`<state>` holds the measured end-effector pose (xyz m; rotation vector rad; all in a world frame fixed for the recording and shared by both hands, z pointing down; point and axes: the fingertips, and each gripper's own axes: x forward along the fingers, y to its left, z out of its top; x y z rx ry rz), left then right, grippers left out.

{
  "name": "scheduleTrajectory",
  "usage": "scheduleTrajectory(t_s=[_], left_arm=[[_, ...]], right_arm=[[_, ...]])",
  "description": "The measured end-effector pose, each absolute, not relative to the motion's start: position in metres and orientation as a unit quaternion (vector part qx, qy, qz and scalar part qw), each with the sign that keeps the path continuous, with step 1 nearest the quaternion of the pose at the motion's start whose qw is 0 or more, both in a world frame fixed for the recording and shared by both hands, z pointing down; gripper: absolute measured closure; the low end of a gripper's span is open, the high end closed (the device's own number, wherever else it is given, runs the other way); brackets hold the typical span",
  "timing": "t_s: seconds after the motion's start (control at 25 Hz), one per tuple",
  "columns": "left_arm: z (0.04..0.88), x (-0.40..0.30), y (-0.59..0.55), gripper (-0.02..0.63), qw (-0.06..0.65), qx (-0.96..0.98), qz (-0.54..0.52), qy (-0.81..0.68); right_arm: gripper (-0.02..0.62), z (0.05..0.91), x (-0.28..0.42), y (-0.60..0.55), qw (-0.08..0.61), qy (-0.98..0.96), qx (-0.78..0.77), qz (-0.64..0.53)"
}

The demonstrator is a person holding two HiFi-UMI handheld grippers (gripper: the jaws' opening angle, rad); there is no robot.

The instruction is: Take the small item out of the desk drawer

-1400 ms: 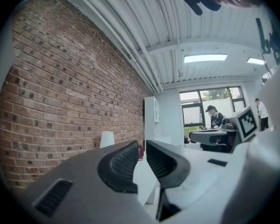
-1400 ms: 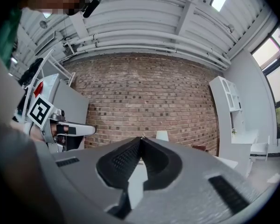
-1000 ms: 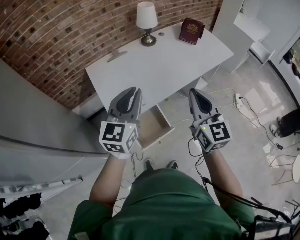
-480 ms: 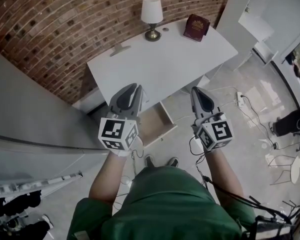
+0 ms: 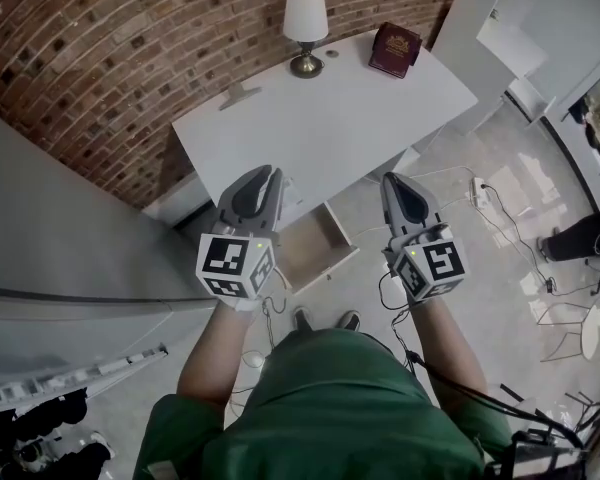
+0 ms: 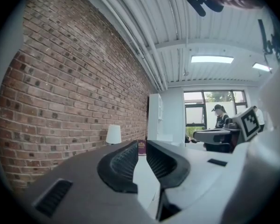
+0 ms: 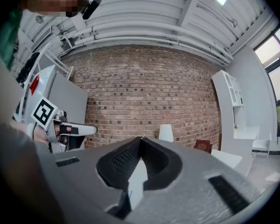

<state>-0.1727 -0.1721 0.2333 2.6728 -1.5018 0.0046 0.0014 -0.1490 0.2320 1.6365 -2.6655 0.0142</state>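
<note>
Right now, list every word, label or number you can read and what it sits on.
No text can be read.
Dark red book: gold cover print, too small to read.
Marker cubes: black-and-white square patterns, no words.

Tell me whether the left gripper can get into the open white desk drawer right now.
Probably yes. The open white desk drawer sits pulled out just right of the left gripper, top uncovered, nothing between them. The gripper is held level above it, so it would need to tip down.
</note>
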Motion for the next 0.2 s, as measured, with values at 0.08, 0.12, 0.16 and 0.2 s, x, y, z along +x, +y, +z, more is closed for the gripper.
scheduleTrajectory(t_s=[0.08, 0.12, 0.16, 0.2], left_arm=[[0.236, -0.179, -0.176, 0.557, 0.039, 0.871, 0.003, -0.489], [0.238, -0.182, -0.178, 0.557, 0.04, 0.871, 0.004, -0.489], [0.239, -0.185, -0.179, 0.557, 0.04, 0.872, 0.004, -0.489], [0.24, -0.188, -0.181, 0.557, 0.041, 0.872, 0.004, -0.488]], right_arm=[[0.594, 0.233, -0.004, -0.152, 0.008, -0.851, 0.524, 0.005], [0.594, 0.234, -0.006, -0.154, 0.009, -0.851, 0.525, 0.004], [0.594, 0.234, -0.009, -0.156, 0.009, -0.851, 0.525, 0.004], [0.594, 0.234, -0.012, -0.157, 0.01, -0.85, 0.526, 0.003]])
